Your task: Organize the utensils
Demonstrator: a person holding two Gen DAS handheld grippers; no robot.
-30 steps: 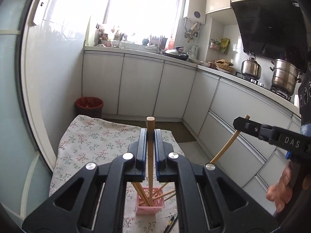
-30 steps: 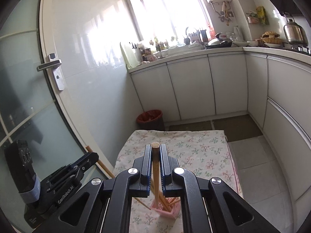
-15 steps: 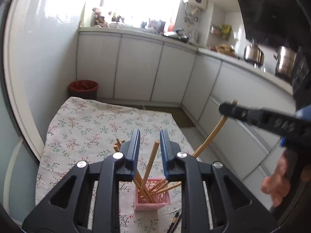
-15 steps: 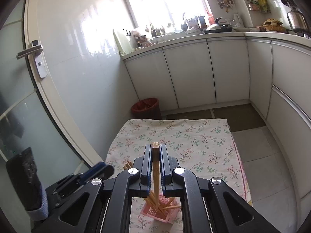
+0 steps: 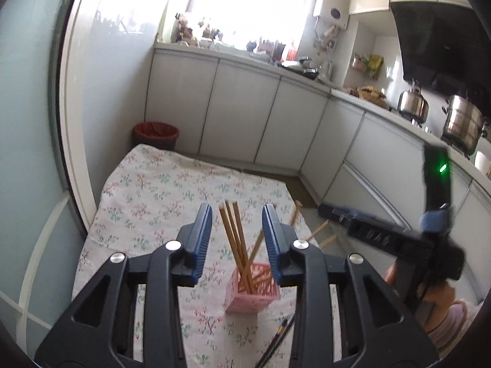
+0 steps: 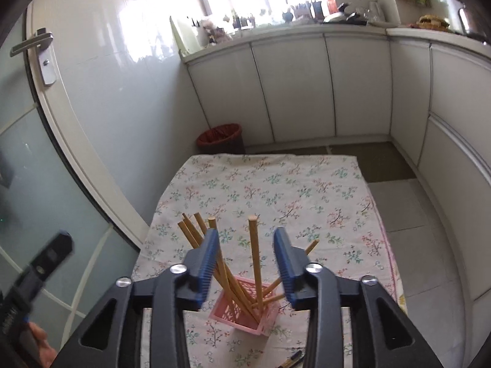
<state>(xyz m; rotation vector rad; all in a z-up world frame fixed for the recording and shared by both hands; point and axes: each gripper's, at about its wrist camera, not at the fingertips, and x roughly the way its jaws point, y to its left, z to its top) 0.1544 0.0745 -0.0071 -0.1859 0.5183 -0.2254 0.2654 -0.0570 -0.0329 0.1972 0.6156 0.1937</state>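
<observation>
While both of our hands hover above the floral-cloth tabletop (image 6: 276,184), we hold the left gripper (image 5: 236,239) with its jaws spread wide and nothing between them, and the right gripper (image 6: 247,257) just as wide and empty. Below them a pink basket (image 6: 245,309) stands on the cloth, with wooden chopsticks (image 6: 254,254) leaning inside it at different angles. Dark chopsticks (image 5: 276,340) lie on the cloth just beside the basket.
</observation>
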